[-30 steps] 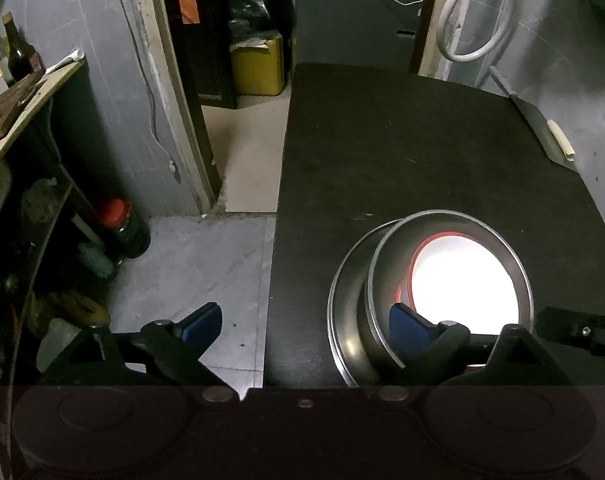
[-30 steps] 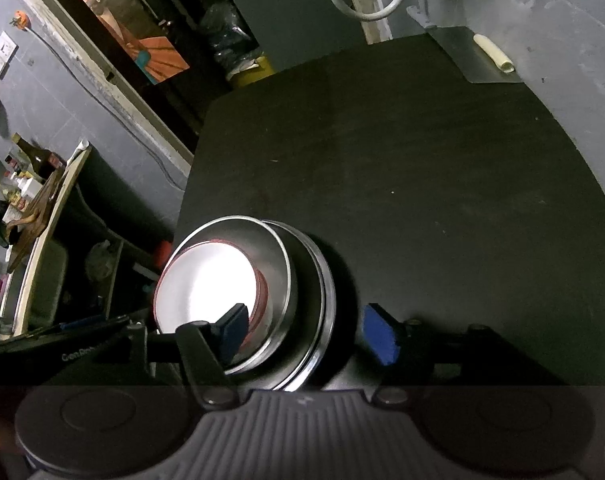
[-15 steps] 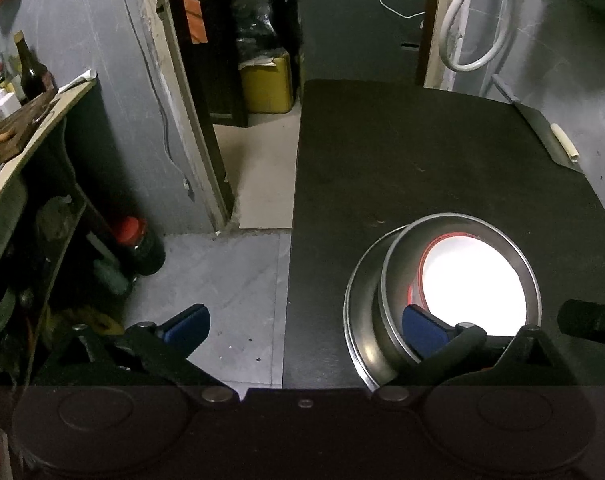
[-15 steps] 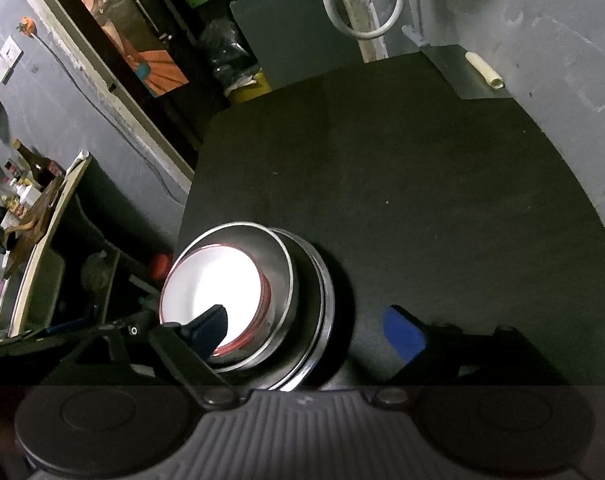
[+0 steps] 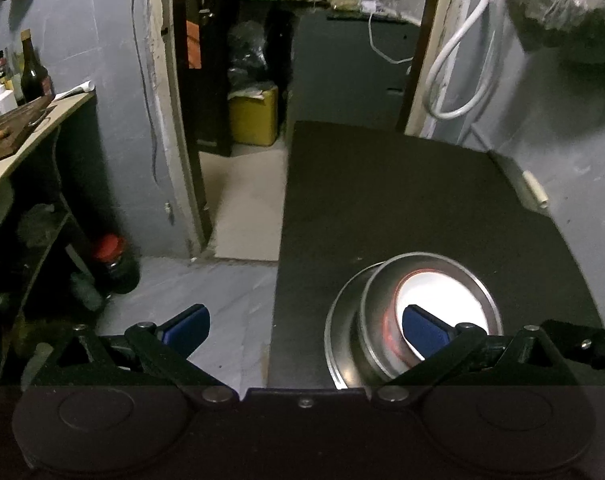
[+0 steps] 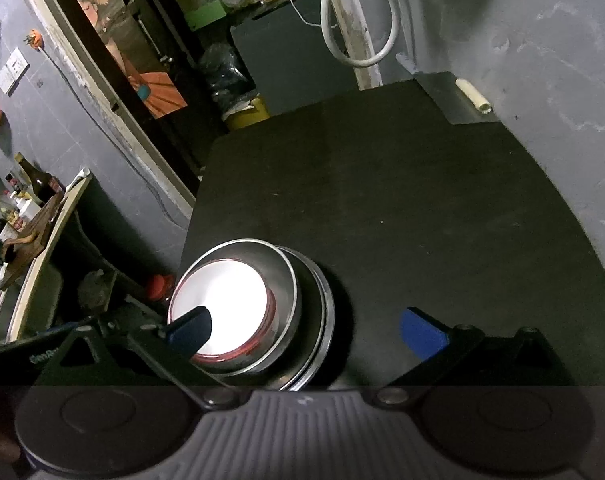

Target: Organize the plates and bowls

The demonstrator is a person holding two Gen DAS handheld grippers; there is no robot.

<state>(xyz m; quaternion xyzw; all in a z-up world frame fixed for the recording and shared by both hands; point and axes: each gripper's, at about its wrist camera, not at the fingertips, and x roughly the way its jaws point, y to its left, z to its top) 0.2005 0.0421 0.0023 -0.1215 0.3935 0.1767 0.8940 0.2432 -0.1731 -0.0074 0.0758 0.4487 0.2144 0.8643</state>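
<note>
A stack stands near the front left edge of the black table (image 5: 402, 192): a steel plate (image 5: 340, 336) at the bottom, a steel bowl (image 5: 382, 292) in it, and a white dish with a red rim (image 5: 434, 288) inside the bowl. The stack also shows in the right wrist view, with the steel bowl (image 6: 284, 280) and the white dish (image 6: 230, 284). My left gripper (image 5: 306, 326) is open and empty, above and behind the stack, its right finger over the dish. My right gripper (image 6: 306, 330) is open and empty, its left finger over the dish.
The black table (image 6: 402, 200) stands against a grey wall at the right. A cleaver with a pale handle (image 6: 472, 96) lies at its far right corner. Left of the table are floor, a red-lidded jar (image 5: 112, 264) and a shelf with bottles (image 5: 32, 72).
Both grippers have risen and pulled back from the stack, which now looks smaller and lower in both views. Both stay open. The stack has not moved.
</note>
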